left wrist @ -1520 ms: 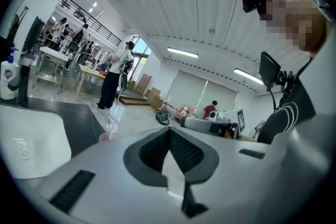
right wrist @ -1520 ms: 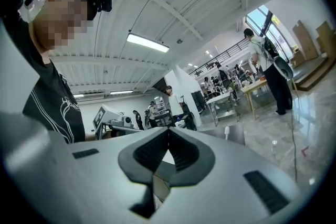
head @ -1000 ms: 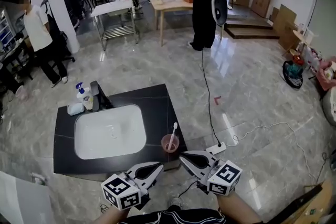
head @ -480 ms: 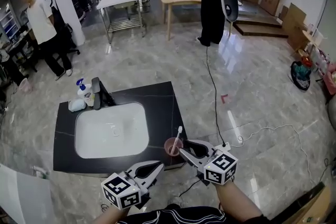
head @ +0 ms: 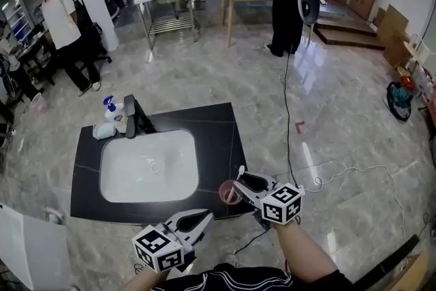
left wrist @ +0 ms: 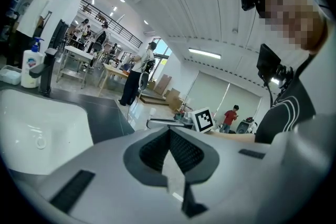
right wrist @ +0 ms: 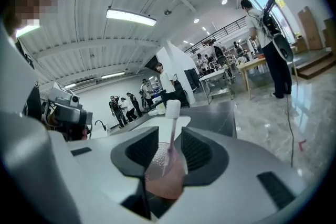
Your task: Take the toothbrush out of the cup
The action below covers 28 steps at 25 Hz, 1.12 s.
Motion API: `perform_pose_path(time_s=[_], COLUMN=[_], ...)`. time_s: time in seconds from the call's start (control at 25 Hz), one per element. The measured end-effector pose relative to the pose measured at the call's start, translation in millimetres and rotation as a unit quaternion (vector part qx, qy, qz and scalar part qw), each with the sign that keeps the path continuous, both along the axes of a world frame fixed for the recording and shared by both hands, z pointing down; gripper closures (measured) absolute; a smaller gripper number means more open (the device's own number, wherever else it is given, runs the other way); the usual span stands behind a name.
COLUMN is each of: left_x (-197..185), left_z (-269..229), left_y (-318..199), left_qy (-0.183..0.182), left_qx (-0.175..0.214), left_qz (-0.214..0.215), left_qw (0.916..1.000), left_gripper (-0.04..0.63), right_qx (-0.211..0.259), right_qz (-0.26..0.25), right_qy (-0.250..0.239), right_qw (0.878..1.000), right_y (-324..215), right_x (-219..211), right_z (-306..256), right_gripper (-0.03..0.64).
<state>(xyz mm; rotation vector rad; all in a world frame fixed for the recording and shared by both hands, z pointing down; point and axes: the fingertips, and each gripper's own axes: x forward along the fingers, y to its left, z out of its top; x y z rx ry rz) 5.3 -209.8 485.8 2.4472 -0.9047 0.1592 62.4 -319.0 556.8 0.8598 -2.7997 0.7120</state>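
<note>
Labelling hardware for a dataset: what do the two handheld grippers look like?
Both the left gripper and right gripper are light grey shells with black ribbed pads, tapering to a point; each carries a white cube with black square markers. The person wears dark clothing with white stripes.

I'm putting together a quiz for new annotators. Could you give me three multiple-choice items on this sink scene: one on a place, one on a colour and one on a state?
1. Where does the cup stand?
A. on the black counter, right of the sink
B. in the sink
C. on the floor

2. What colour is the cup?
A. blue
B. pink
C. green

3. How is the toothbrush placed?
A. lying in the sink
B. lying on the counter
C. standing in the cup

Answers: A, the cup sits on the dark counter beside the white sink; B, its wall shows pink in both views; C, the brush head sticks up out of the cup.
</note>
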Motion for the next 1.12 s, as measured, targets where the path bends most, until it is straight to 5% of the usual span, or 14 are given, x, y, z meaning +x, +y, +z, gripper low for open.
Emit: perform_pose_path(time_s=[0.36, 0.48, 0.72, 1.12], left_x=[-5, -4, -3, -3], left_z=[5, 6, 8, 2], left_y=[-3, -3, -3, 0], left_qy=[0.002, 0.004, 0.008, 0.017], left_qx=[0.001, 0.000, -0.001, 0.007], left_qz=[-0.012, -0.013, -0.012, -0.003], left_qw=[0.9999, 0.9999, 0.9999, 0.9998], left_gripper=[0.591, 0.591, 0.591, 0.592], right_qx=[-0.019, -0.015, -0.011, 0.050], right_qz=[-0.010, -0.005, -0.002, 0.031], right_qy=[-0.020, -0.019, -0.022, -0.023], right_qw=[1.000, 1.000, 1.000, 0.998], right_y=[-3, -2, 1, 10], right_x=[-7, -7, -7, 4], right_z=[5, 5, 1, -36], right_gripper=[0.500, 0.578, 0.592, 0.595])
